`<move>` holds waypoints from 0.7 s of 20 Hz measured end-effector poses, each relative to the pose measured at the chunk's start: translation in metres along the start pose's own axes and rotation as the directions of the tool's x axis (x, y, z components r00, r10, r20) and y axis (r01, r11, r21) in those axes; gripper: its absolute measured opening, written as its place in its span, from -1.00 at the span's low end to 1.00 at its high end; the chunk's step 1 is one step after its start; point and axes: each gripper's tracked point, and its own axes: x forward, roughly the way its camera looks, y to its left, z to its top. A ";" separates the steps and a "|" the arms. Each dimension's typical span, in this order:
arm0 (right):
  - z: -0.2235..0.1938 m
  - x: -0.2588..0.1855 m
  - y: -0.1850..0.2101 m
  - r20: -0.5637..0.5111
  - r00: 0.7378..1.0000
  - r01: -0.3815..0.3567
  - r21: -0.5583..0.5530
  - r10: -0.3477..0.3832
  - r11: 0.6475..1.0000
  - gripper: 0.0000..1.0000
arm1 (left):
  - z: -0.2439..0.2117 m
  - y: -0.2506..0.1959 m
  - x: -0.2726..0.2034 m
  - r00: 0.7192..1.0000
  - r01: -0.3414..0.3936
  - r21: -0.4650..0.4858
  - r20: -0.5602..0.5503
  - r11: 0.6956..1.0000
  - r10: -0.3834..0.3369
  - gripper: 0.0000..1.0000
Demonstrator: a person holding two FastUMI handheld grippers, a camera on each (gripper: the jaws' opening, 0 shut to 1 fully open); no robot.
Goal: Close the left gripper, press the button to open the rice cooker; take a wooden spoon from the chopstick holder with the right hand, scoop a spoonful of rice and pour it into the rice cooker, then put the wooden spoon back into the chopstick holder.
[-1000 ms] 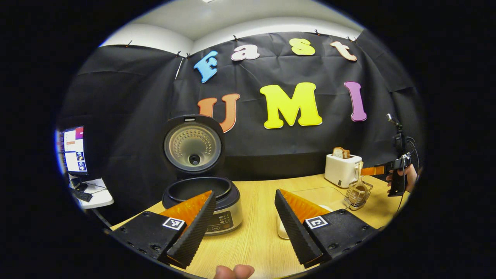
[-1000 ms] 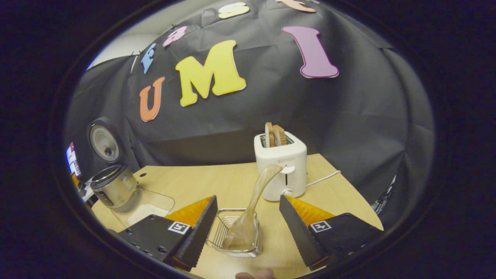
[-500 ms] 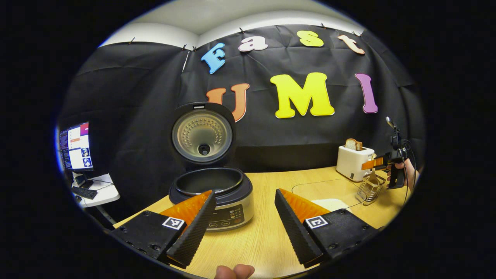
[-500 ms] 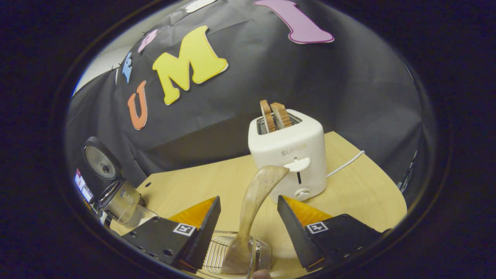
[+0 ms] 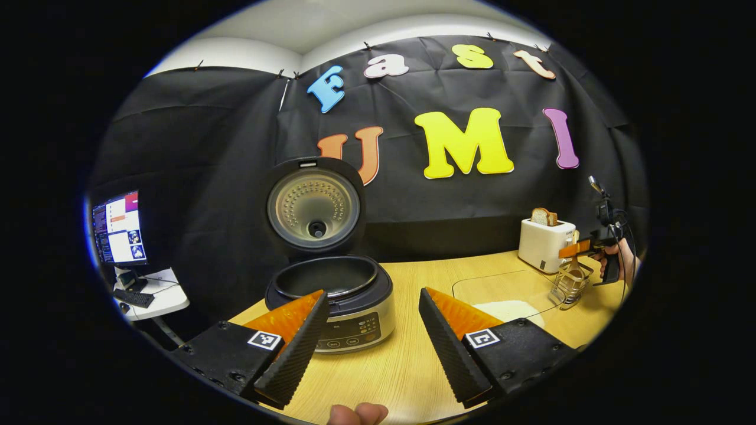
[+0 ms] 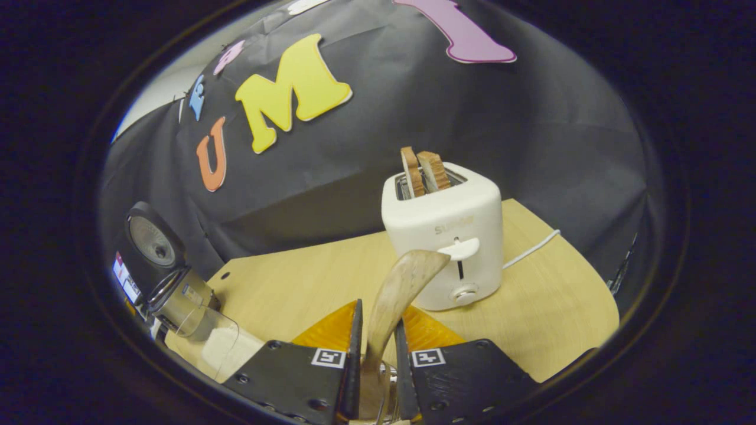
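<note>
Right gripper (image 6: 375,354) clamped on the pale wooden spoon (image 6: 397,294), both fingers pressed against its handle low down, the broad end tilted up toward the white two-slot toaster (image 6: 444,227) with brown bread slices. Wire chopstick holder (image 5: 568,283) directly beneath, spoon standing in it, near the toaster on the light wooden table (image 5: 407,366). Left gripper (image 5: 369,339) spread wide, holding nothing, hovering over the table in front of the black-and-silver rice cooker (image 5: 333,295). Cooker lid raised upright, dark inner pot exposed. Clear rectangular container of white rice (image 5: 508,295) between cooker and holder. Seen from the left gripper view, right gripper (image 5: 582,248) far off above the holder, in a hand (image 5: 620,260).
</note>
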 end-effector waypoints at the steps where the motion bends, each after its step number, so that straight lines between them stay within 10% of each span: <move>1: -0.004 0.006 0.006 -0.009 1.000 -0.006 -0.004 0.006 1.000 -0.78 | 0.002 -0.001 0.000 1.000 0.006 -0.002 0.005 1.000 -0.006 0.94; 14: 0.048 -0.065 0.046 0.190 0.981 0.054 -0.151 -0.025 0.987 -0.98 | -0.001 0.014 -0.005 0.999 0.014 -0.059 0.039 0.998 -0.011 0.94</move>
